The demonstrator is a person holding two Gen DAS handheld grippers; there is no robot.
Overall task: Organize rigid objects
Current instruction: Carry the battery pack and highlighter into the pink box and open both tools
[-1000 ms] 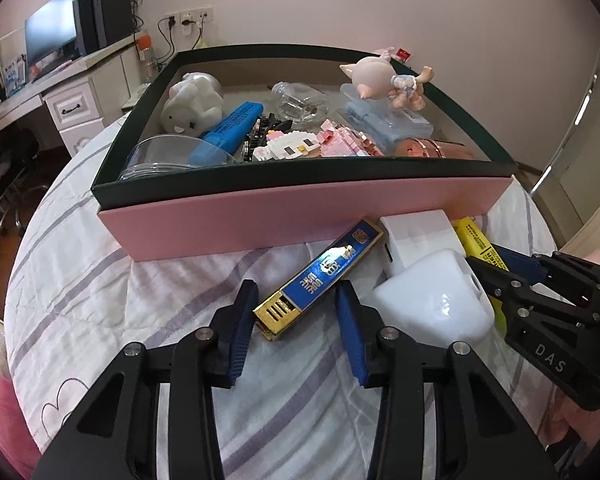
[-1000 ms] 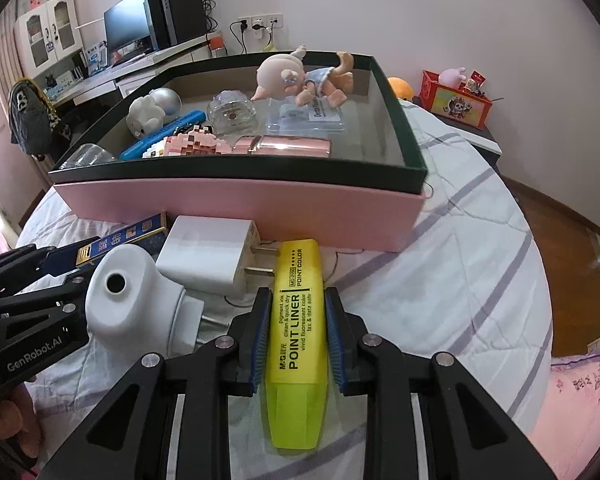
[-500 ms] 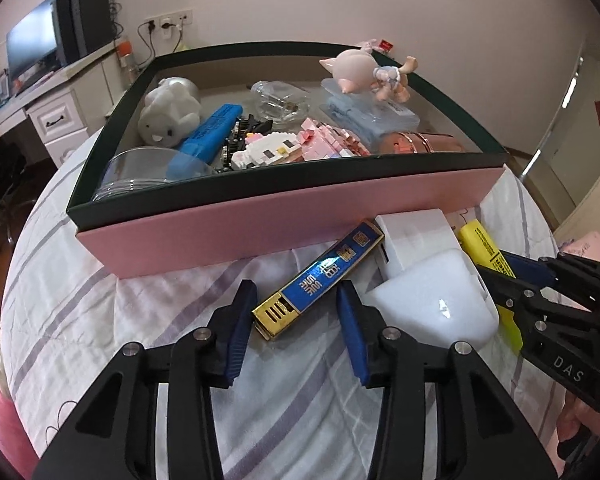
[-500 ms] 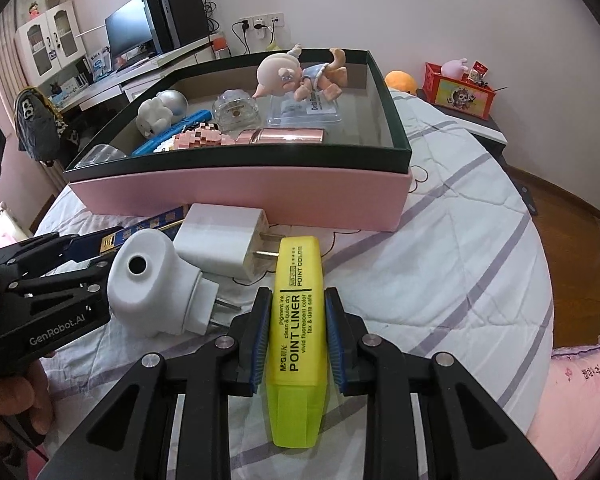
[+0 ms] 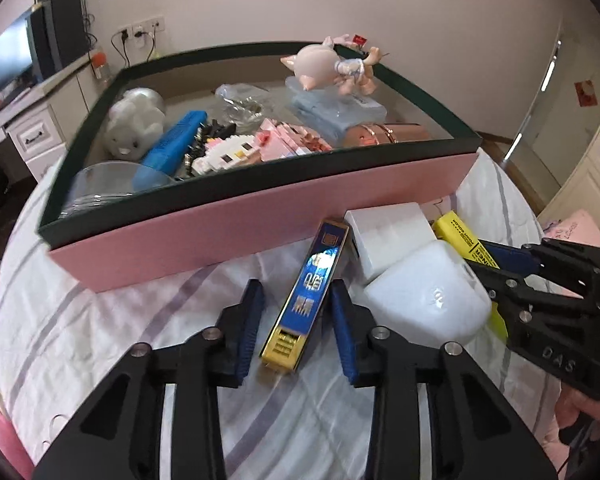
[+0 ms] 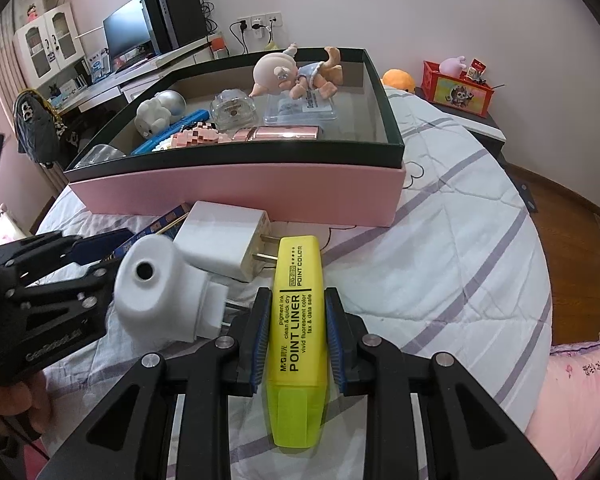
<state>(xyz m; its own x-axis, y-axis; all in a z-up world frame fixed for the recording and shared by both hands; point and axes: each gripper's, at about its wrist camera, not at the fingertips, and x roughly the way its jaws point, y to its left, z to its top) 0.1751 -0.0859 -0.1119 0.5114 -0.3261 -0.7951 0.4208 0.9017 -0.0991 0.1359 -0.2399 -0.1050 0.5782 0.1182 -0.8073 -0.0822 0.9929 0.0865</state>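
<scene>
Your right gripper (image 6: 294, 328) clamps the yellow highlighter (image 6: 298, 332) between its blue pads, the pen lying on the striped cloth (image 6: 440, 280) near the pink box (image 6: 236, 188). Your left gripper (image 5: 298, 320) stands open astride the blue-and-gold case (image 5: 306, 300), pads apart from it, left of the white adapter (image 5: 424, 300).

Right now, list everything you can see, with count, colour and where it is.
Box: 1, pink with dark rim, far side of bed, full of toys.
Highlighter: 1, yellow, on bedspread, between right gripper's fingers.
Blue-gold case: 1, on bedspread, between left gripper's fingers.
Square charger: 1, white, before box.
Rounded plug: 1, white, beside charger.
Bedspread: 1, white, purple stripes.
Left gripper: 1, black, blue pads, open.
Right gripper: 1, black, shut on highlighter.
</scene>
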